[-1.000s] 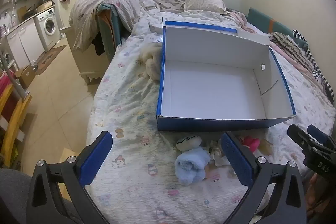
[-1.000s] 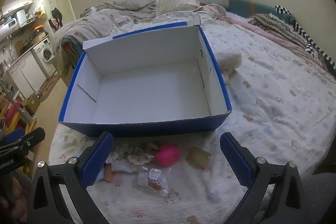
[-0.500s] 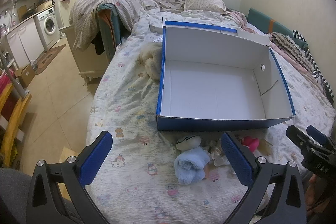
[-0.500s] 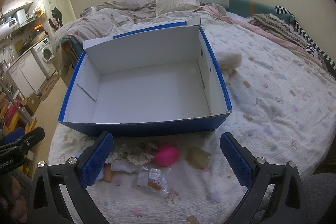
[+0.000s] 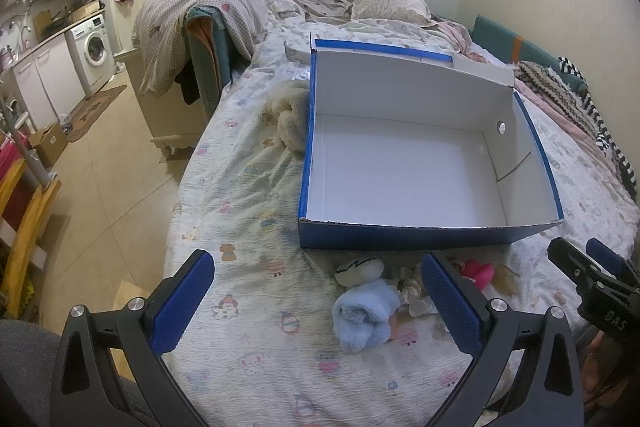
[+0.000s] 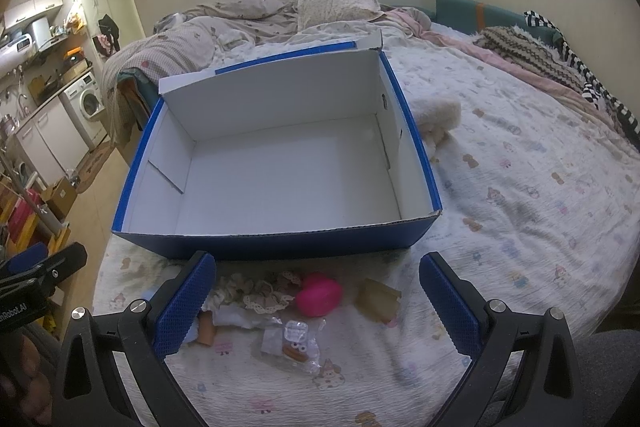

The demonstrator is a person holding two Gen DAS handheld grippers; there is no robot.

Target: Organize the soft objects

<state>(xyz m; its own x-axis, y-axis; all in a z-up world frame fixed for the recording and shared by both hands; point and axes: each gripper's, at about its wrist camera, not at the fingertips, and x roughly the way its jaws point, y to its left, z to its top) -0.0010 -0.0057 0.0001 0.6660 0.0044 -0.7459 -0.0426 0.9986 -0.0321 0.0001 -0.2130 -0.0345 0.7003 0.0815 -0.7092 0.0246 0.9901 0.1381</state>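
Note:
An open blue box [image 5: 400,239] with a white inside stands empty on the bed; it also shows in the right wrist view [image 6: 280,247]. In front of it lie a rolled light blue towel [image 5: 366,319], a small white plush [image 5: 358,271], a pink soft toy [image 6: 320,293], a lace scrunchie [image 6: 260,291], a tan piece [image 6: 378,297] and a clear packet [image 6: 290,345]. My left gripper [image 5: 316,303] is open, just short of the towel. My right gripper [image 6: 316,301] is open, just short of the pink toy.
A cream fluffy plush [image 5: 290,119] lies against the box's side; it also shows in the right wrist view [image 6: 438,115]. Crumpled duvets and a pillow [image 5: 388,1] fill the bed's far end. The bed edge drops to a tiled floor [image 5: 100,195] on the left.
Both views have shifted only very slightly. The objects have not moved and both grippers have stayed open.

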